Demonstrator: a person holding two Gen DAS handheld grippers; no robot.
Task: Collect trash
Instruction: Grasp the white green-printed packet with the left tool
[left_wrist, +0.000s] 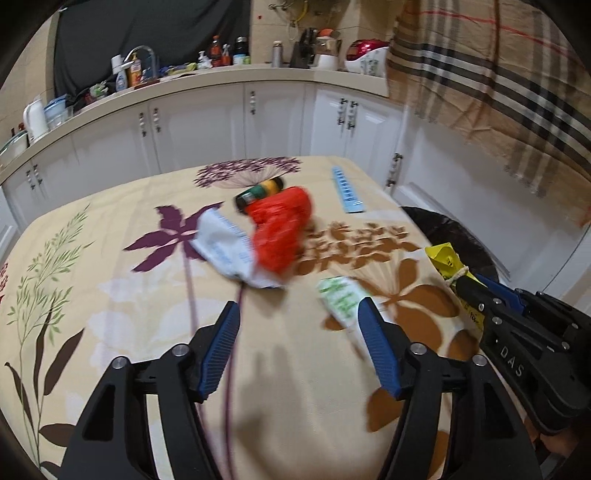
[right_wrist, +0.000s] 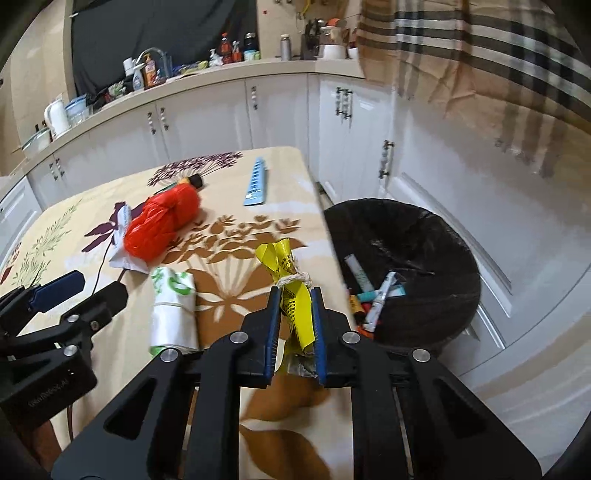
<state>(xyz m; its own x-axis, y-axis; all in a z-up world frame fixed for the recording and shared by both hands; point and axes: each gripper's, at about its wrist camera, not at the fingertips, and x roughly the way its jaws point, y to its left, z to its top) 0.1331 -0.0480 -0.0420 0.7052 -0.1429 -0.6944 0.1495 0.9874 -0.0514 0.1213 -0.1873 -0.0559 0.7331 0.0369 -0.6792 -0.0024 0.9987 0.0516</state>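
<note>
My right gripper (right_wrist: 294, 293) is shut on a yellow wrapper tied with string (right_wrist: 291, 280), held above the table's right edge, close to the black-lined trash bin (right_wrist: 458, 258). The wrapper (left_wrist: 445, 258) and the right gripper (left_wrist: 476, 282) also show at the right of the left wrist view. My left gripper (left_wrist: 299, 308) stands open over the cloth with nothing between its fingers; it also shows in the right wrist view (right_wrist: 98, 282). A rolled white-and-green bag (left_wrist: 341, 299) (right_wrist: 173, 306) lies just beyond its right finger. Farther off lie a red plastic bag (left_wrist: 280, 229) (right_wrist: 162, 225), a white wrapper (left_wrist: 229, 247) and a dark bottle (left_wrist: 258, 192).
A flowered cloth covers the table (left_wrist: 110, 295). A blue strip (left_wrist: 347, 192) (right_wrist: 256, 182) lies near the far right corner. The bin holds several pieces of trash (right_wrist: 373, 295). White cabinets (left_wrist: 207, 125) and a cluttered counter stand behind, and a checked curtain (left_wrist: 498, 74) hangs at the right.
</note>
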